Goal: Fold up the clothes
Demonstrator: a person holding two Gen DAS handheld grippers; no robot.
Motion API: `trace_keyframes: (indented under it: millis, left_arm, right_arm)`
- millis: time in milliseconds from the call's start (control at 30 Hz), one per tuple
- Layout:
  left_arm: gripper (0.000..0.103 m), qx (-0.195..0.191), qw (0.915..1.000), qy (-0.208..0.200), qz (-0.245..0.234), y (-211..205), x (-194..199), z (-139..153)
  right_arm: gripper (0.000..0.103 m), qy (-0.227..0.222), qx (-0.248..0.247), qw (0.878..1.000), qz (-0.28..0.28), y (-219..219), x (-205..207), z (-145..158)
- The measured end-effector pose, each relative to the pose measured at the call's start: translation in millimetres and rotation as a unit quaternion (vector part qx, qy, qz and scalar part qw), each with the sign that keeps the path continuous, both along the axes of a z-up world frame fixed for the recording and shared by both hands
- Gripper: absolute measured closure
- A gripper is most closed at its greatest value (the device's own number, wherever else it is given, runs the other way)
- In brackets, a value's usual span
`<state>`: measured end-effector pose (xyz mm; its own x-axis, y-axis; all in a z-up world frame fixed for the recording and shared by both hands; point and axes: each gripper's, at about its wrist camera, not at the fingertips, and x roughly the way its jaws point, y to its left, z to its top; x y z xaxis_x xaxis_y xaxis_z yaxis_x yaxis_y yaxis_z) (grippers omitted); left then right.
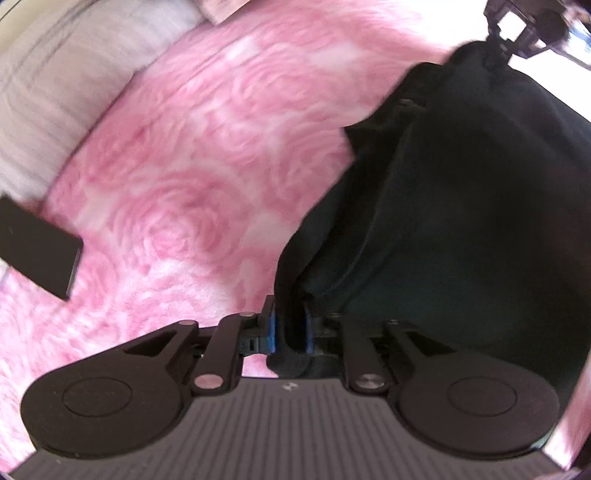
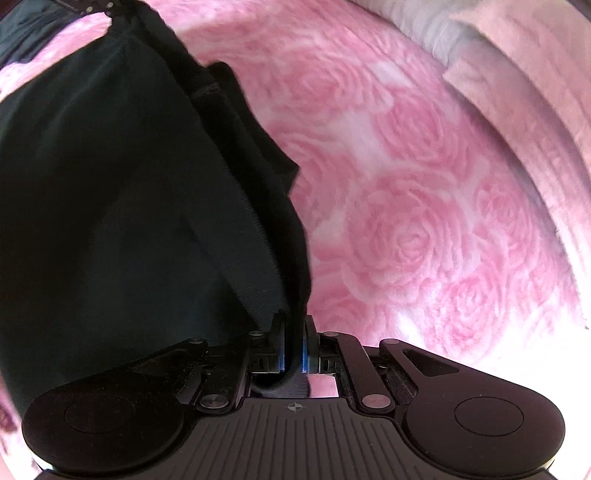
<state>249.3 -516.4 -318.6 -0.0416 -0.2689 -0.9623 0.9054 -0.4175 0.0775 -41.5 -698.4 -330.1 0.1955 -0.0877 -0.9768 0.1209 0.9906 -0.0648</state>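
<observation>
A black garment hangs stretched between my two grippers above a pink rose-patterned blanket. My left gripper is shut on one edge of the garment, with cloth pinched between the blue pads. In the left wrist view the right gripper shows at the top right, holding the far corner. My right gripper is shut on the garment's other edge. In the right wrist view the left gripper is just visible at the top left.
A flat black rectangular object lies on the blanket at the left. A grey-white striped pillow lies at the far left edge. A pale pink folded cloth and a grey cloth lie at the blanket's far edge.
</observation>
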Motion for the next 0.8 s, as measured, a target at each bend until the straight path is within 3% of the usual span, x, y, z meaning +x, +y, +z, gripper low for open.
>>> trace_keyframes:
  millis: [67,167,200,367,433,567,667,700,800]
  left_arm:
    - [0.081,-0.009,0.9996,0.001,0.026,-1.9,7.9,-7.2]
    - [0.083,-0.025,0.9954,0.017,0.091,4.6,28.2,-3.4]
    - [0.083,-0.029,0.9926,0.025,0.115,7.8,36.2,-0.6]
    - [0.082,-0.050,0.9679,0.067,0.237,23.8,76.2,13.4]
    - [0.075,-0.044,0.9582,0.107,0.262,33.1,82.0,13.9]
    - [0.072,-0.014,0.9482,0.149,0.280,35.3,80.5,-6.7]
    - [0.063,0.012,0.9405,0.169,0.294,31.6,76.9,-26.6]
    - [0.063,0.020,0.9363,0.181,0.301,30.1,76.3,-32.8]
    - [0.063,0.019,0.9281,0.195,0.317,25.6,75.7,-40.9]
  right_arm:
    - [0.095,-0.007,0.007,0.999,-0.031,-10.8,0.8,-12.7]
    - [0.054,-0.043,0.007,0.992,-0.120,-26.7,-10.2,-16.1]
    - [0.048,-0.054,0.004,0.988,-0.146,-29.7,-16.2,-14.5]
    - [0.045,-0.111,0.001,0.957,-0.267,-27.3,-55.3,1.3]
    - [0.045,-0.134,0.001,0.940,-0.314,-25.4,-71.3,8.1]
    - [0.045,-0.174,0.000,0.895,-0.411,-23.5,-104.7,19.8]
    - [0.045,-0.192,0.042,0.860,-0.471,-29.2,-126.8,15.4]
    - [0.045,-0.198,0.059,0.856,-0.474,-29.4,-129.4,14.6]
    - [0.045,-0.199,0.091,0.883,-0.414,-22.9,-112.7,10.2]
